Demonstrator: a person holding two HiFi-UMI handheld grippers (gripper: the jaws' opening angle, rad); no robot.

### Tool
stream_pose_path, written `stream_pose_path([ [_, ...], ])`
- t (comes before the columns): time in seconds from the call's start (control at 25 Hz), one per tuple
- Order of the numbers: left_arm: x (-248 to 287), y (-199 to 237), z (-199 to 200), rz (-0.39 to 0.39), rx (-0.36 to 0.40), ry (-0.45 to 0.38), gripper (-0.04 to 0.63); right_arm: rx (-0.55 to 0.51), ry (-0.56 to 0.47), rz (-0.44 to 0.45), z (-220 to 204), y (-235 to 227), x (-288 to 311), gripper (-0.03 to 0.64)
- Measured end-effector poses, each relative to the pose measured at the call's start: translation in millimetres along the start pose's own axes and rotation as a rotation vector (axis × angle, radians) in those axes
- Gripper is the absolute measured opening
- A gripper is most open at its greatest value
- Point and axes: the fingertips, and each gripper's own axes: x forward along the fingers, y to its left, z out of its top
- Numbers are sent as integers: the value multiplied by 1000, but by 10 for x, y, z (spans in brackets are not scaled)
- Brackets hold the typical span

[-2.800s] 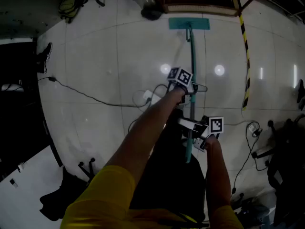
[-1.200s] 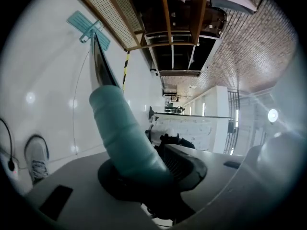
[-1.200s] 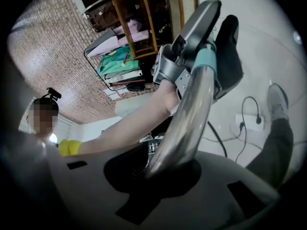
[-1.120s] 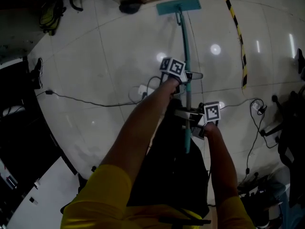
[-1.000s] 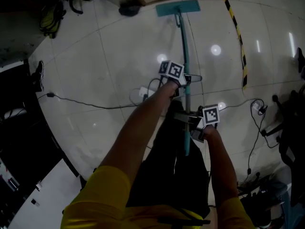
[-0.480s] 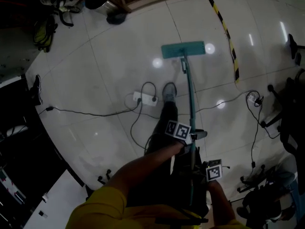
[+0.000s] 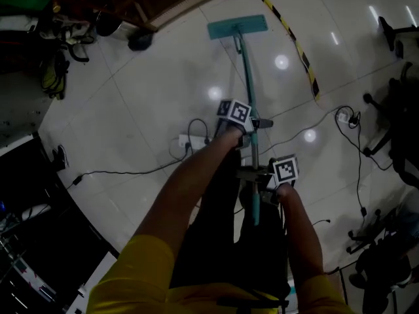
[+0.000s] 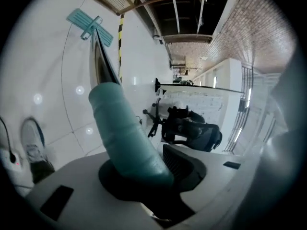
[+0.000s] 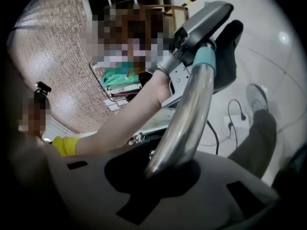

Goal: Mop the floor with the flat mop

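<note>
Closest to the person, the right hand-held gripper is clamped on the bare metal part of the mop handle, near its upper end. A little further down the handle, the left hand-held gripper is closed on the teal grip sleeve. Each one has the handle pressed between its jaws, with no gap to see. The person's shoe stands just left of the handle. Also left of the handle, near the left gripper, a white power strip lies on the floor, and a dark cable runs away from it. Another cable lies right of the handle. At the far end of the handle the flat mop head rests flat on the pale tiles, so the mop is in working position. Beyond the head, a yellow-and-black tape runs on the right of the handle and a wooden furniture base stands on the left. I think the main danger is a sweep to the left, which can pull the pad over the power strip or hook a cable. A long push forward can knock the head into the furniture. The metal tube also looks smooth, so it may turn inside the right jaws and lift one edge of the head.
</note>
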Motion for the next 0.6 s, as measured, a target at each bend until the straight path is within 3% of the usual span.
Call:
stream_pose_path([
  [0.12, -96, 108, 367, 121, 20, 58, 140, 4, -45, 41, 396, -62, 103, 67],
  [0.28, -65, 92, 342, 115, 26, 32, 132, 46, -77, 94, 299, 115, 88, 69],
  [0.36, 44, -6, -34, 95, 10, 46, 130, 71, -79, 93, -62, 230, 7, 69],
  [0.6, 491, -545, -1775, 21, -132, 82, 130, 202, -54, 35, -1646, 658, -467, 69],
])
